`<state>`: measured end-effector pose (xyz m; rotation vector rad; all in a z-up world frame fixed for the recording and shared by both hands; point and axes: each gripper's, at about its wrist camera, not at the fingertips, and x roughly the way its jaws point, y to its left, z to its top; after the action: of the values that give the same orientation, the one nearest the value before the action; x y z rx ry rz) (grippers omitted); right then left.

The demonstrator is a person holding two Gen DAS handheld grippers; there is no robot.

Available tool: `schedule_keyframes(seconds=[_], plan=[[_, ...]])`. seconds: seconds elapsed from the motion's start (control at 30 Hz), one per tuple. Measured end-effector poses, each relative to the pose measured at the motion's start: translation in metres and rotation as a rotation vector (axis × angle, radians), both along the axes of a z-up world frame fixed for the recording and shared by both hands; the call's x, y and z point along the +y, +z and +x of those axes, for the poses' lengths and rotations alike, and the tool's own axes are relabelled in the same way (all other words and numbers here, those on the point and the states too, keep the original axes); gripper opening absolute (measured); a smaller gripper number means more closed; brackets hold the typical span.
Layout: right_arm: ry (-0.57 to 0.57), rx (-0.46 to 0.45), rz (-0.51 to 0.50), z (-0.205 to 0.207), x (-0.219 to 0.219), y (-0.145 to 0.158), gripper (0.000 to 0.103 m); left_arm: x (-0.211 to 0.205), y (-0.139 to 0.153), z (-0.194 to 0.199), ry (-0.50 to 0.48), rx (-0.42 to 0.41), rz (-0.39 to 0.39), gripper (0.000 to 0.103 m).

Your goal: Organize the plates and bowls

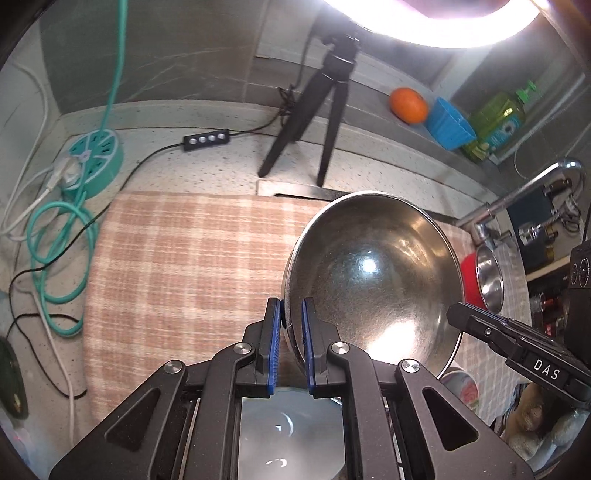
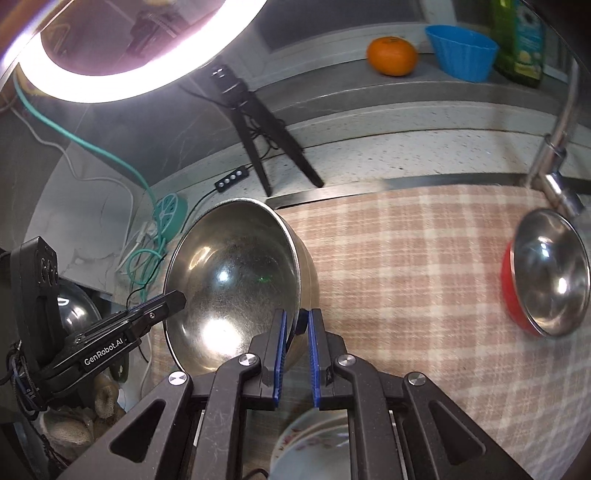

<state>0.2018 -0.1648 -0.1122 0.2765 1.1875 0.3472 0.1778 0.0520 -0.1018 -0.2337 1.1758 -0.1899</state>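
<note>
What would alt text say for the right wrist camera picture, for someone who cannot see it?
Two handheld grippers, the right gripper and the left gripper, pinch opposite rims of a large steel bowl above a checked cloth. A smaller steel bowl with a red outside sits at right; an orange and blue cup rest on a ledge behind.

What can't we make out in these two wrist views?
- Floral plates, right wrist view: largely covered by the right claw.
- Red-sided bowl, left wrist view: partly behind the big steel bowl.
- Soap bottle, right wrist view: top cut off by the frame edge.
- Ring light, left wrist view: overexposed.
</note>
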Motion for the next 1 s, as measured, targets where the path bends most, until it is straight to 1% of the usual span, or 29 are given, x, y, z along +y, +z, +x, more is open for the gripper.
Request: schedule_keyframes(seconds=[0.3, 0.77, 1.0], plan=[[-0.068, 0.016, -0.003, -0.011, -0.035, -0.008, 0.010, -0.035, -0.002, -0.001, -0.072, 0.001, 0.032, 0.010], [-0.132, 0.028, -0.026, -0.024, -0.062, -0.017, 0.011, -0.071, -0.010, 0.009, -0.139, 0.009, 0.065, 0.010], [-0.147, 0.037, -0.035, -0.026, -0.071, -0.019, 0.011, -0.081, -0.013, 0.009, -0.166, 0.010, 0.085, 0.010]])
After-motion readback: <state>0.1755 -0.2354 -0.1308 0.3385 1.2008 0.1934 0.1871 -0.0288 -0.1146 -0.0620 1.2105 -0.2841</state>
